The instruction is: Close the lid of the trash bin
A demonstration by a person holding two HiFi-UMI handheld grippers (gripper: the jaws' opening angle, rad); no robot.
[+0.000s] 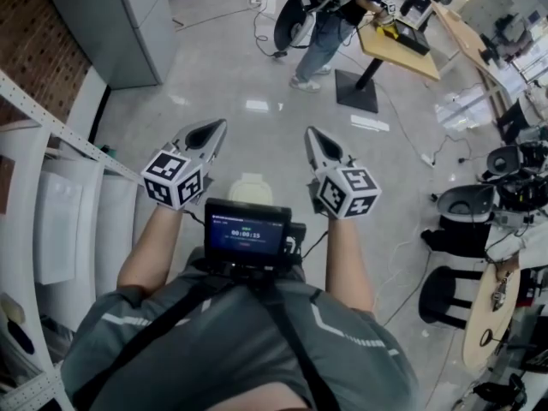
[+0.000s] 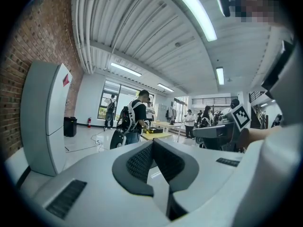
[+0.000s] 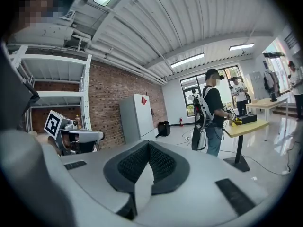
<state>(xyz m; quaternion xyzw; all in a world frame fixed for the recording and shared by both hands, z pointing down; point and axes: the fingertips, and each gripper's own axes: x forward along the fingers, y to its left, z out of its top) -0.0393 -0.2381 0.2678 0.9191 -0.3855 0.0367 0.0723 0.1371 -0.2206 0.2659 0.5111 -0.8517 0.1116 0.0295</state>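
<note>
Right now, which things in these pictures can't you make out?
- Head view: pale floor object, lower part hidden by chest screen.
- Left gripper view: distant black box, too small to show a lid.
- Head view: white shelving, cut off at left edge.

Floor: glossy pale grey floor (image 1: pixel 257 84). Left side: red brick wall (image 1: pixel 34 24), with a tall grey metal cabinet (image 1: pixel 111 24) standing by it and a white perforated-steel shelving rack (image 1: pixel 51 114) nearer. Wooden-topped table on a black pedestal (image 1: pixel 398 45). Far end: large windows (image 2: pixel 118 91), daylight coming through. White ribbed ceiling (image 2: pixel 142 27); long fluorescent tube lights (image 2: pixel 191 11) lit.
</note>
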